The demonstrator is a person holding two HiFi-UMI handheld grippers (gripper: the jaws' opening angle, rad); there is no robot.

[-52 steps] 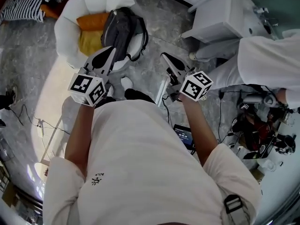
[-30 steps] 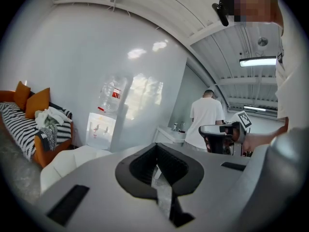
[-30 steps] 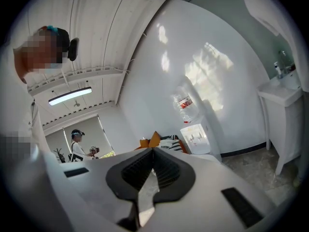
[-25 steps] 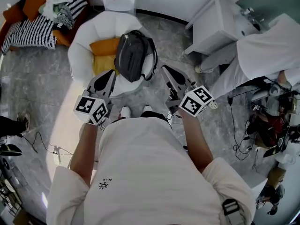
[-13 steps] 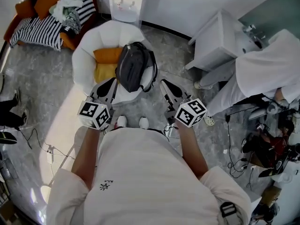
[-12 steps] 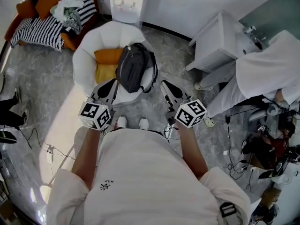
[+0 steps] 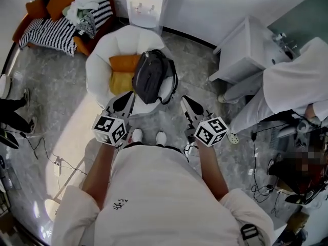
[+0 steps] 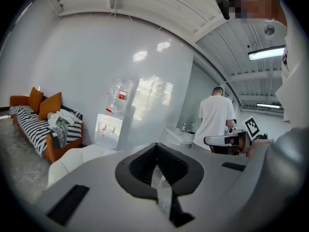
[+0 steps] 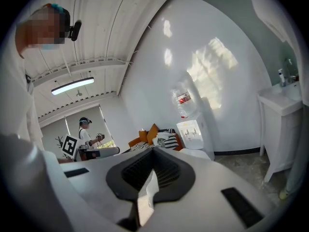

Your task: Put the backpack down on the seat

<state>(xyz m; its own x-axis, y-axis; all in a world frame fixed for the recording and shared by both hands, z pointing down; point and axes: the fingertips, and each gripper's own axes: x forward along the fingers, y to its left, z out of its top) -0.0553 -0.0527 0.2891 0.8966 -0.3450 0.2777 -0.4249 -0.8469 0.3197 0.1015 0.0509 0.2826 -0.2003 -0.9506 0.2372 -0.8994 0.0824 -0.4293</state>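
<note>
White cloth of the person's T-shirt (image 7: 154, 188) is filling the near part of the head view, with two rounded white shoes (image 7: 136, 135) peeking out beyond it on the glossy, grey-veined stone floor (image 7: 56, 106). The left gripper (image 7: 126, 100) and the right gripper (image 7: 187, 105), both smooth grey plastic shells with ribbed black pads and a marker-printed cube at the back, are hovering side by side above the floor. Each gripper's own view is showing its jaws pressed together, pinching nothing.

Just past their tips, a round, shell-shaped white armchair (image 7: 97, 70) is standing. The backpack (image 7: 152, 76), dark grey woven fabric with an oval outline, is lying on its seat, leaning against a soft orange cushion (image 7: 124, 63) and a yellow cushion (image 7: 121, 83), its looped straps hanging over the front edge of the seat. Neither gripper is touching it.

Farther off, a boxy white water dispenser (image 7: 144, 5) is standing against the wall, a sofa (image 7: 54, 31) draped in black-and-white stripes is sitting at the left, and a second person (image 7: 292, 81) in white is standing by a square white cabinet (image 7: 248, 47).
</note>
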